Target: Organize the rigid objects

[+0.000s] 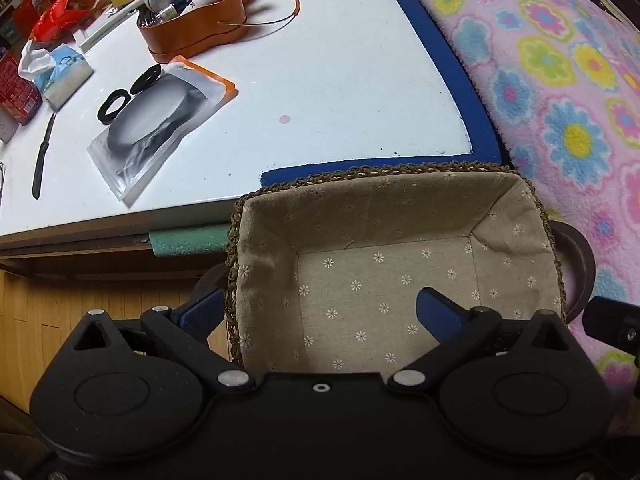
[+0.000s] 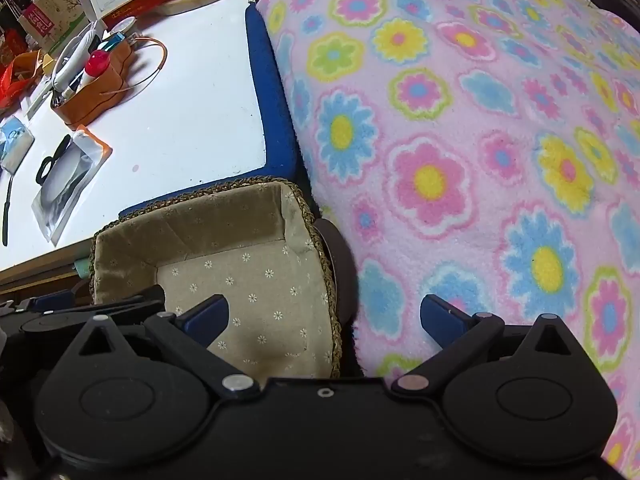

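Note:
A woven basket [image 1: 520,216] with a beige flowered lining stands empty just below the white table's near edge; it also shows in the right wrist view [image 2: 192,220]. My left gripper [image 1: 320,312] is open, its jaws straddling the basket's left rim. My right gripper [image 2: 324,316] is open and empty, straddling the basket's right rim. On the table lie two black rings [image 1: 128,94], a clear pouch with a dark round item [image 1: 160,120] and a black pen [image 1: 42,156].
A brown leather tray [image 1: 196,28] full of small items stands at the table's far side. A tissue pack [image 1: 60,76] and red boxes [image 1: 16,88] lie at the left. A pink flowered blanket [image 2: 480,140] fills the right. The table [image 1: 320,80] has a blue edge.

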`<state>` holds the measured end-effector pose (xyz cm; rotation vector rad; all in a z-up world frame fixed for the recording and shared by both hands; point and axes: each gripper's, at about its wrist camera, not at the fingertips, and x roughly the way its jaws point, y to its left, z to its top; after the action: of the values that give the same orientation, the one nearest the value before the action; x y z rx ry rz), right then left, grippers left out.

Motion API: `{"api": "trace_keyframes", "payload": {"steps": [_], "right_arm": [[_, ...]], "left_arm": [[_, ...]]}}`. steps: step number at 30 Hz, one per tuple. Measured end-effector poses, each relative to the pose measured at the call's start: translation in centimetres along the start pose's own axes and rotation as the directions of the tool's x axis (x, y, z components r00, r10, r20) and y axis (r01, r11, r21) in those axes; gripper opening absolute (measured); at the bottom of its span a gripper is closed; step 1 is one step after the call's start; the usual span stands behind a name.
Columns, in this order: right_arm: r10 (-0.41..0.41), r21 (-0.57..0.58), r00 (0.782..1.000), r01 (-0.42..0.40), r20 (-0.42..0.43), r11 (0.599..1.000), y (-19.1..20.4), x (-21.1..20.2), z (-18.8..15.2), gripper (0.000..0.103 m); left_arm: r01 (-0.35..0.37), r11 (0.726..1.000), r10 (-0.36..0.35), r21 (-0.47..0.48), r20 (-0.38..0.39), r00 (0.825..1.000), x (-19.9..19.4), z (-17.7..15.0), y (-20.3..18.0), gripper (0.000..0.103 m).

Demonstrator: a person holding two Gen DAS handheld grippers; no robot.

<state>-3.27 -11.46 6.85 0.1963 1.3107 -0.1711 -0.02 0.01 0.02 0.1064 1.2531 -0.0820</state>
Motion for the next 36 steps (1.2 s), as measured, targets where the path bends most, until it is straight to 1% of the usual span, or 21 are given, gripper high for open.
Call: {"api": "trace_keyframes", "payload": {"steps": [7,8,9,14,22,36], "right_arm": [[0.005,0.007,1.000,-0.005,0.006,1.000,-0.26,-0.24,0.05,0.102],[0.005,0.011,1.000,-0.005,0.008,1.000,-0.36,-0.30,0.03,0.102],[-0.002,0.008,1.000,0.002,0.006,1.000,0.17,0.04,-0.21,0.102],[0.001,0.006,1.000,-0.001,0.006,1.000,0.11,-0.04,-0.48,0.102],[-0.003,-0.002,1.000,0.003,-0.005,1.000,0.17,0.13,0.13,0.102],[-0.005,-0.004,1.000,0.005,-0.003,1.000,0.24,0.17,0.05,0.102]], "left_arm": [[-0.002,1.000,0.002,-0.003,-0.005,1.000,0.23,-0.35,-0.49,0.099],[0.010,1.000,-0.010,-0.007,-0.012,1.000,0.20,-0.10,-0.16,0.099],[0.012,1.000,-0.012,-0.006,-0.012,1.000,0.19,-0.13,-0.21,0.099],[0.013,1.000,-0.013,-0.001,-0.016,1.000,0.24,-0.14,-0.30,0.099],[0.018,1.000,-0.018,-0.003,-0.015,1.000,0.22,-0.20,-0.24,0.099],[0.027,1.000,-0.027,-0.006,-0.018,0.999,0.05,-0.09,-0.15,0.099]]}}
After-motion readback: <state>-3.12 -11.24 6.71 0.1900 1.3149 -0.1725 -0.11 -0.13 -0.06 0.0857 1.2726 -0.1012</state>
